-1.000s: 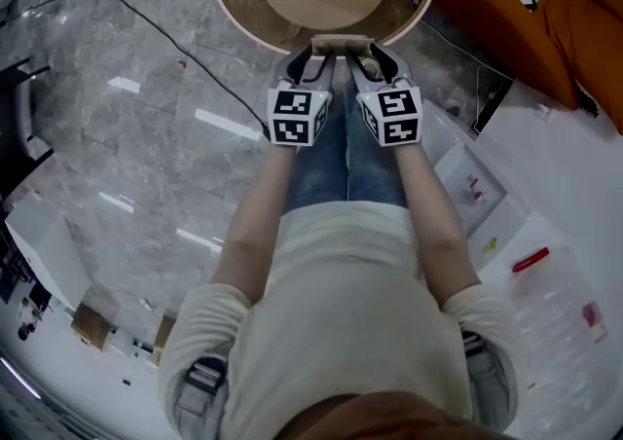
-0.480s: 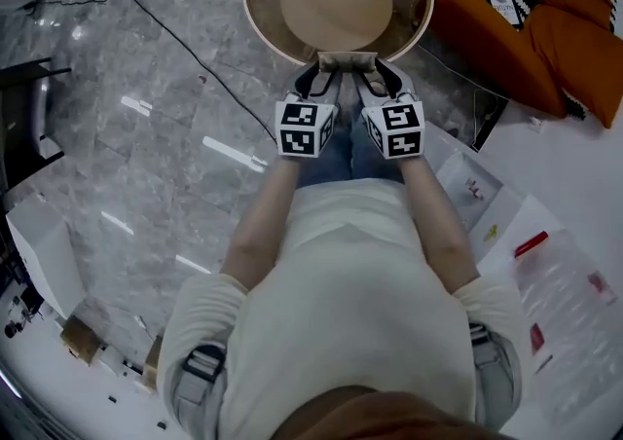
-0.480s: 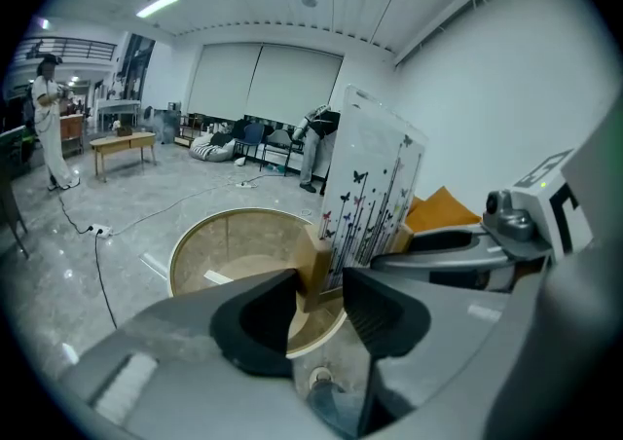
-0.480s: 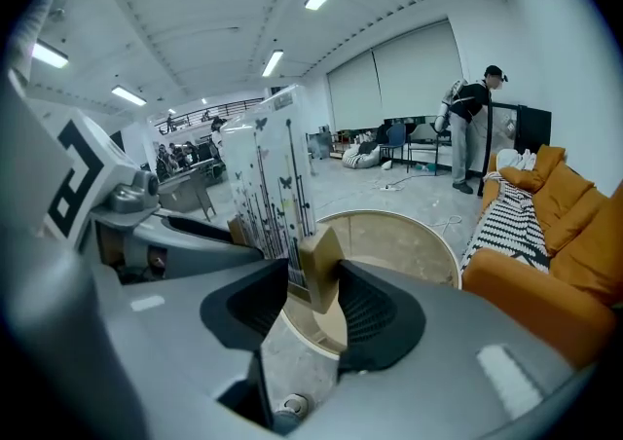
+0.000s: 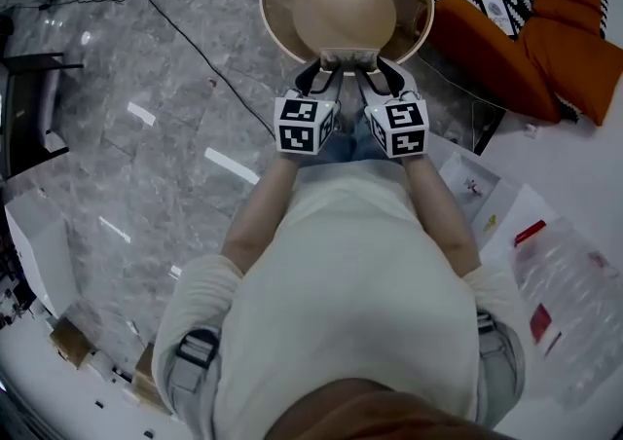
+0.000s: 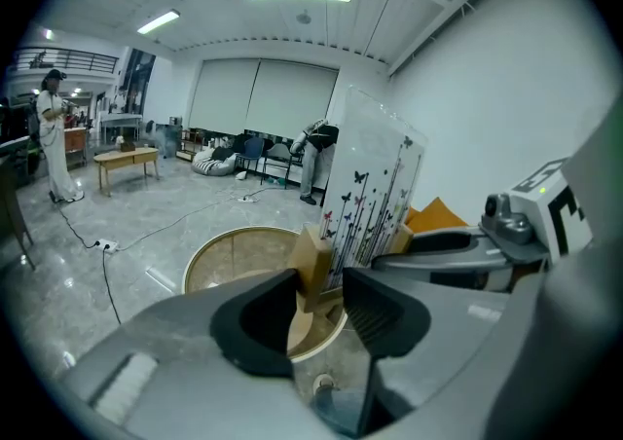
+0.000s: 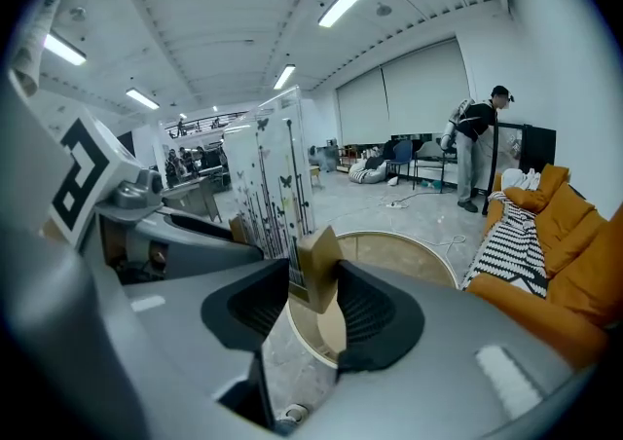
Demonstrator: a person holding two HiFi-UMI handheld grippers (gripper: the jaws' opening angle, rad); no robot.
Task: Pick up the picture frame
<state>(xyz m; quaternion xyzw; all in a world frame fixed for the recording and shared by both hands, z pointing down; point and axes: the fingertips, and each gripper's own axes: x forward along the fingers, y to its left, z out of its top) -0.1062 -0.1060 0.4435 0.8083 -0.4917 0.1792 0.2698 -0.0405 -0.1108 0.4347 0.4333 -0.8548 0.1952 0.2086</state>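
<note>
Steadily now: you have the picture frame [image 6: 375, 185], a clear upright panel printed with dark stems and butterflies on a pale wooden base, carried between both tools. It looks to be in the air just over the near rim of the round, wood-rimmed glass tabletop [image 5: 268, 19]. Your left tool [image 6: 321, 302] is clamped on the pale wooden block [image 6: 313, 263] at one end of the base. Your right tool [image 7: 313, 297] is clamped on the matching block at the other end, and each block sits between ribbed pads. To lift well, I'd judge, raise both hands at the same rate so the base stays level and the panel upright. Any twist between the tools could lever a block out of its grip. Keep the squeeze even, don't draw the tools apart, and clear the rim fully before carrying the frame anywhere.
</note>
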